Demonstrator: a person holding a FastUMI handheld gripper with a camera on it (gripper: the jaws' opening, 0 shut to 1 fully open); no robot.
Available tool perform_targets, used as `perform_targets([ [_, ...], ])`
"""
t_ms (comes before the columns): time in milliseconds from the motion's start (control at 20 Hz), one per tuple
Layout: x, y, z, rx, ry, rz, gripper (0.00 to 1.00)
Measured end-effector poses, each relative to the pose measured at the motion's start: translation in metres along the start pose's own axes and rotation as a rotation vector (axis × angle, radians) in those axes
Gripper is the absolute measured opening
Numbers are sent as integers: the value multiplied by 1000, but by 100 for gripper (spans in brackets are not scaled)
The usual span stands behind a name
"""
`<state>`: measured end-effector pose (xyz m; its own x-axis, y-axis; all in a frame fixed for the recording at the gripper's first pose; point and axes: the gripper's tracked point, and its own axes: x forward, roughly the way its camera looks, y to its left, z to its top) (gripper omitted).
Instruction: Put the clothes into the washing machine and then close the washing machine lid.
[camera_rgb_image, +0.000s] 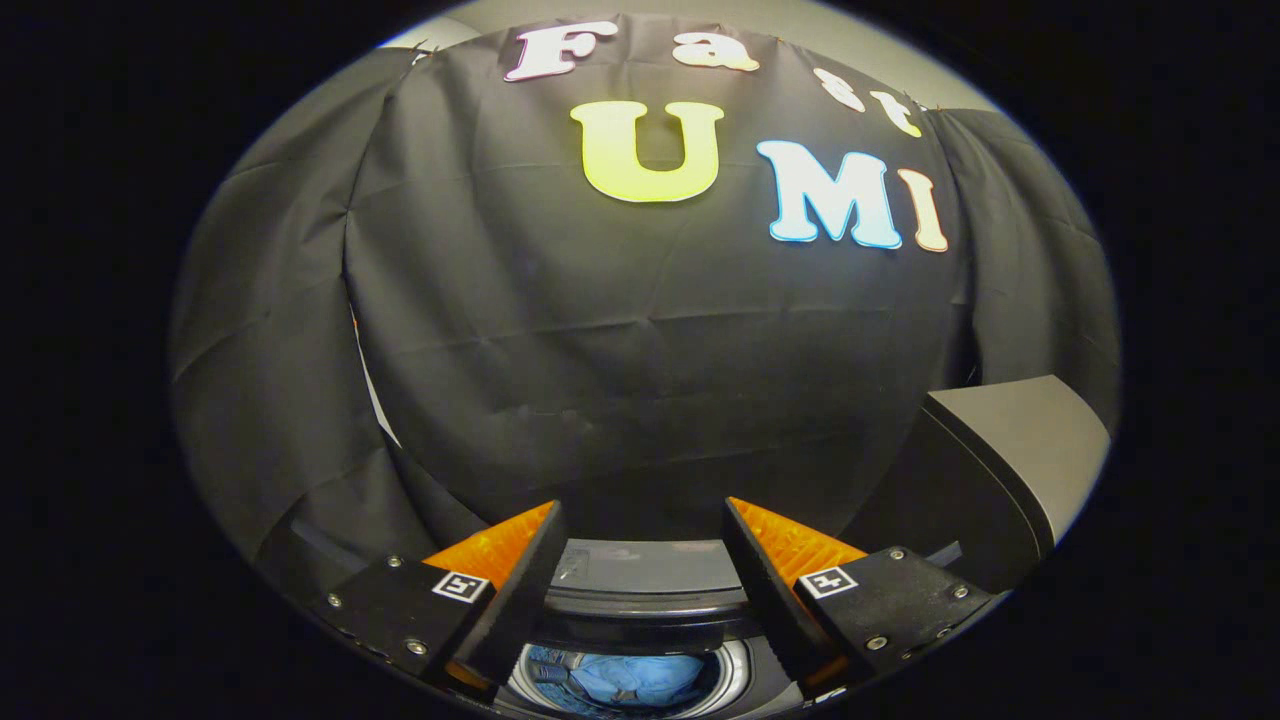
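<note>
Blue clothes: in washing machine drum, partly cut off
Lid: raised, right
Gripper jaws: apart, empty

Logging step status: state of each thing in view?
Gripper: jaws open, holding nothing.
Clothes: blue, lying inside the drum, below and between the jaws.
Washing machine: drum open.
Lid: raised, not yet closed, beside the machine's opening.

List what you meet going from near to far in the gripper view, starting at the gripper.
Open gripper, holding nothing → blue clothes in the drum → washing machine's back panel → black cloth wall.
</note>
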<state>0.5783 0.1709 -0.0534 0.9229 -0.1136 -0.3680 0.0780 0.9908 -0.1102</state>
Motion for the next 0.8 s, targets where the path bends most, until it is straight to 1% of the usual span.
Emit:
perform_targets([
  [300, -20, -1, -31, 7, 29, -26, 96],
  [400, -29, -1, -53, 28, 49, -40, 97],
  [500, -44, 7, -91, 71, 84, -11, 96],
  [600, -61, 15, -131, 108, 91, 9, 96],
  [700, -78, 16, -170, 100, 98, 1, 96],
  [800, -91, 13, -202, 70, 156, -20, 96],
])
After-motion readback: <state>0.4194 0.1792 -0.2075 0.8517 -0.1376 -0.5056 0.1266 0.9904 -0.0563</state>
